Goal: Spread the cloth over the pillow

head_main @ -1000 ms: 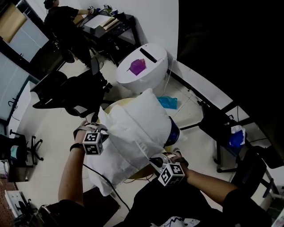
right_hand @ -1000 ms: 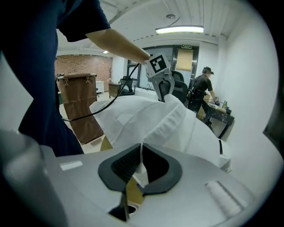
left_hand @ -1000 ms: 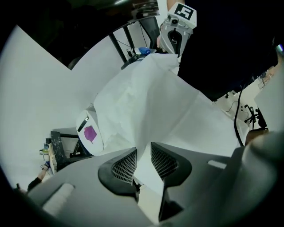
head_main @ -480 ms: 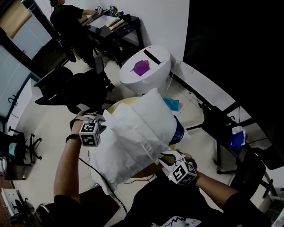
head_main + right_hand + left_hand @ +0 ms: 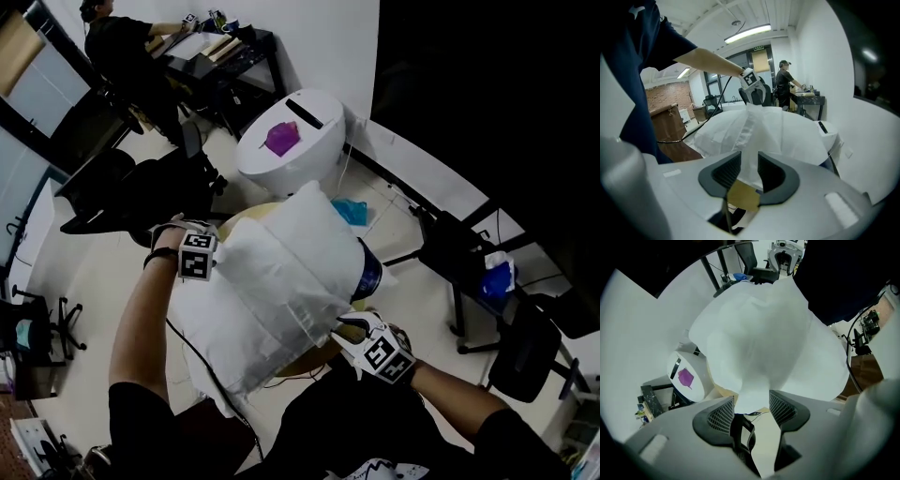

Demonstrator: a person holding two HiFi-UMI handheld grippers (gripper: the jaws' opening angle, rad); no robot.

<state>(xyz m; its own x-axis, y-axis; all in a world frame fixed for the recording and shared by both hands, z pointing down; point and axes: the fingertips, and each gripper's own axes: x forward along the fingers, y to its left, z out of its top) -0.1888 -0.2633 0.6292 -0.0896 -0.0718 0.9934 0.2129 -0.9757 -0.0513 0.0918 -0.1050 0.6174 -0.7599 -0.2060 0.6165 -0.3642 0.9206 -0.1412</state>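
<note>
A white cloth [image 5: 277, 281] lies draped over the pillow on a round tan table [image 5: 246, 214]; the pillow itself is hidden beneath it. My left gripper [image 5: 208, 247] is at the cloth's left edge and points straight down. Its jaws have just been opening, and a fold of the cloth [image 5: 759, 333] hangs loose between the wide-set pads of the left gripper [image 5: 751, 408]. My right gripper [image 5: 351, 324] is at the cloth's near right corner. Its jaws have also just been opening, with the cloth's [image 5: 759, 126] edge standing slack between the pads of the right gripper [image 5: 749, 171].
A white round bin [image 5: 319, 155] with a purple item on top stands behind the table. Black office chairs [image 5: 122, 187] are to the left and black stands [image 5: 450, 258] to the right. A person [image 5: 112, 47] works at a far desk. A blue object [image 5: 369, 272] shows under the cloth's right side.
My left gripper has slid farther up the cloth's left edge and its jaws have spread. The right gripper has rolled and loosened. The cloth lies flatter over the pillow.
</note>
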